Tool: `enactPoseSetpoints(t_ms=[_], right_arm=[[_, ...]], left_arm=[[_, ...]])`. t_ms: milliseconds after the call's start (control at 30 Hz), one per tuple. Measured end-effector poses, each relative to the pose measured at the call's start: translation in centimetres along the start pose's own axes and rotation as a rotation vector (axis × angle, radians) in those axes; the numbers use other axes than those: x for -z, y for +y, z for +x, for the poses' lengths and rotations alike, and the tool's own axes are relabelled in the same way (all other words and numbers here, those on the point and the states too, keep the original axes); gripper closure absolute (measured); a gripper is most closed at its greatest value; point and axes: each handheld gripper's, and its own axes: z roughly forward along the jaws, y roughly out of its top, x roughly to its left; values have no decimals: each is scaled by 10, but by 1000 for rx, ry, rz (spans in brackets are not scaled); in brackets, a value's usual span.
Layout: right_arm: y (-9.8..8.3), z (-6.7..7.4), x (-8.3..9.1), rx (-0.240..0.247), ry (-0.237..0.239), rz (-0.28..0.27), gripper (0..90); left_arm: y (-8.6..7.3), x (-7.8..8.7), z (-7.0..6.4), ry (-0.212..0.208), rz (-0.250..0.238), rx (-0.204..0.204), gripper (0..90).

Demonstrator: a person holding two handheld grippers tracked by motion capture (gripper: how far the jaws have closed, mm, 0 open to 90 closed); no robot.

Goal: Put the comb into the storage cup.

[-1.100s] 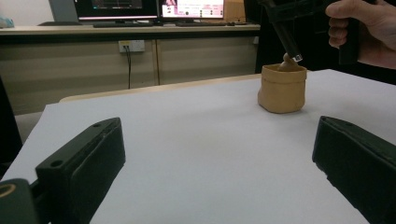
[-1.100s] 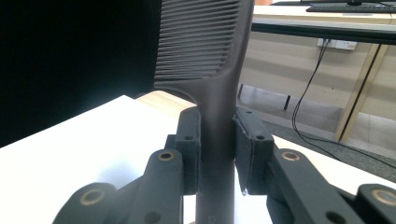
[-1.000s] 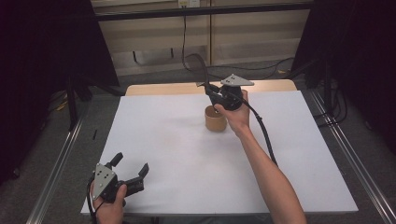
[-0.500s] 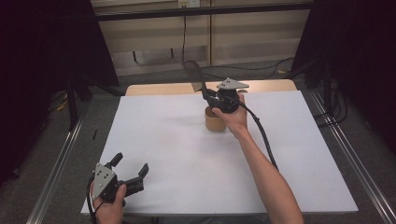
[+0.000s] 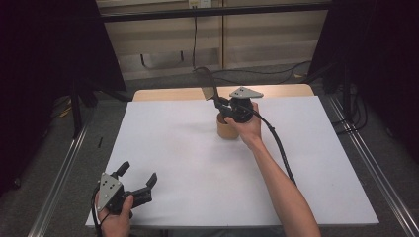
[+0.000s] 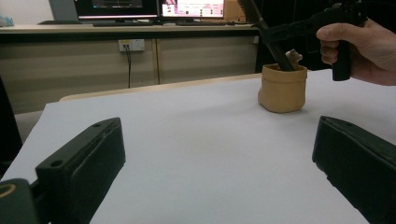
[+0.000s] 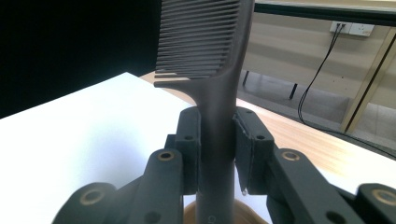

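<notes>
A tan round cup [image 5: 225,129] stands on the white table [image 5: 188,148] toward the back. A black comb [image 5: 207,84] rises tilted out of the cup [image 6: 281,88], handle down inside it. My right gripper [image 5: 221,102] is shut on the comb's handle [image 7: 215,140] just above the cup's rim; the comb's teeth [image 7: 196,37] stand above the jaws. My left gripper [image 5: 137,181] rests open near the front left edge, and nothing lies between its fingers [image 6: 84,163]. A small pale object [image 6: 294,56] also sticks out of the cup.
A wooden strip [image 5: 173,94] borders the table's back edge. Metal rails [image 5: 64,173] run along both sides. A cable [image 5: 276,148] trails from my right gripper along the forearm. Cabinets and monitors [image 6: 187,8] stand beyond the table.
My right gripper and the comb have shifted slightly, with the comb staying in the cup. The left gripper has not moved.
</notes>
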Motion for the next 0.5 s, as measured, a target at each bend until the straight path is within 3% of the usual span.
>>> enactPoseSetpoints(t_ms=[500], right_arm=[[-10, 2, 8, -18, 5, 16, 727]], left_arm=[[0, -1, 0, -2, 4, -5, 26]])
